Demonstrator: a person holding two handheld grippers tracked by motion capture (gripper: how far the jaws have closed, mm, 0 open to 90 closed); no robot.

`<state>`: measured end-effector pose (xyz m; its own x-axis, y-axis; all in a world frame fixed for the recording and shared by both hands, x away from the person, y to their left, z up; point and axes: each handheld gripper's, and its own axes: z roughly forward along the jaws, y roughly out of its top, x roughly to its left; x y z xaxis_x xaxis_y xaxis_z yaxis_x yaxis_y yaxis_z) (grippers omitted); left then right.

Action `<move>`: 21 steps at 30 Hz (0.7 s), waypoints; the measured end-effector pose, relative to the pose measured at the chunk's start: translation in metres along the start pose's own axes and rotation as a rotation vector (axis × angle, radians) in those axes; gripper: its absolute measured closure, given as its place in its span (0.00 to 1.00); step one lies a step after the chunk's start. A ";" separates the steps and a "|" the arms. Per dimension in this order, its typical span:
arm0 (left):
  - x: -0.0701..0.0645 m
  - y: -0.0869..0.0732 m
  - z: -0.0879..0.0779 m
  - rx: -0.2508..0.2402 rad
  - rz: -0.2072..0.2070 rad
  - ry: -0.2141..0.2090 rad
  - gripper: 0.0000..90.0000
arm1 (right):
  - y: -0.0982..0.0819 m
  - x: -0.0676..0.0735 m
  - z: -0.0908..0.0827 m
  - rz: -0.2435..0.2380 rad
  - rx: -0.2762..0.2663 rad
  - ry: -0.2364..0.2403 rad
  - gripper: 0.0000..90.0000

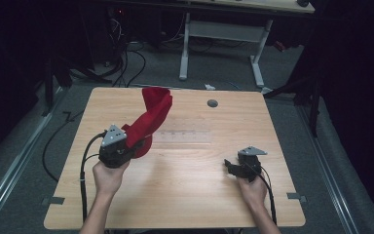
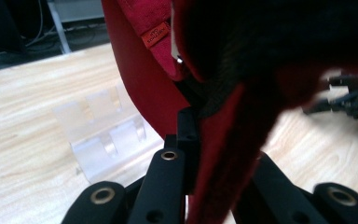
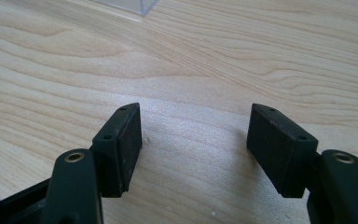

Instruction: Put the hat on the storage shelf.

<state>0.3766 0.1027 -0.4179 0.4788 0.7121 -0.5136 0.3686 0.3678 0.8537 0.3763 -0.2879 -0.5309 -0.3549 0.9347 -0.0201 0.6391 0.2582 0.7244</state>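
1. We have the left tool (image 1: 126,146) clamped tight on a fold of the red garment (image 1: 152,114). In the left gripper view the red cloth (image 2: 144,88) runs straight down between its black jaws, which are pressed together on it.

2. The garment stands lifted over the left half of the wooden surface (image 1: 185,195). Its upper end rises up and away from the tool toward the far edge, and a lower bunch hangs just beside the tool. We cannot tell whether that bunch touches the wood.

3. Our right tool (image 1: 233,167) sits low over the right part of the surface, well apart from the cloth. In the right gripper view its two pads (image 3: 123,144) stand wide apart with only bare wood grain (image 3: 196,60) between them, so it holds nothing.

4. A clear plastic rack (image 1: 182,136) lies flat on the surface near the middle, just beyond the hanging cloth. The left gripper view shows its see-through tabs (image 2: 105,135) right behind the garment.

5. We judge the pickup as done on one side only: the garment is gripped and raised by the left tool, and nothing has been laid out, folded or hung yet.

6. What seems left is for the right tool to take a second hold on the cloth, then to spread or place it, perhaps at the rack. The free end could flop or slip while only one tool carries it.
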 end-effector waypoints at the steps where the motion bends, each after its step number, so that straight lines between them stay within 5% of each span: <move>1: 0.001 0.005 0.002 -0.011 -0.008 0.001 0.95 | 0.000 0.000 0.000 0.001 -0.001 0.000 0.40; 13: 0.010 0.015 0.011 -0.032 -0.005 0.019 0.95 | 0.000 0.000 0.000 0.001 0.000 -0.003 0.39; 21: 0.023 0.021 0.019 -0.048 -0.075 0.043 0.95 | 0.000 0.001 0.000 0.002 0.000 -0.002 0.39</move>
<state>0.4104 0.1161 -0.4136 0.4163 0.7063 -0.5726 0.3632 0.4481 0.8169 0.3762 -0.2873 -0.5310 -0.3522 0.9357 -0.0195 0.6398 0.2559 0.7247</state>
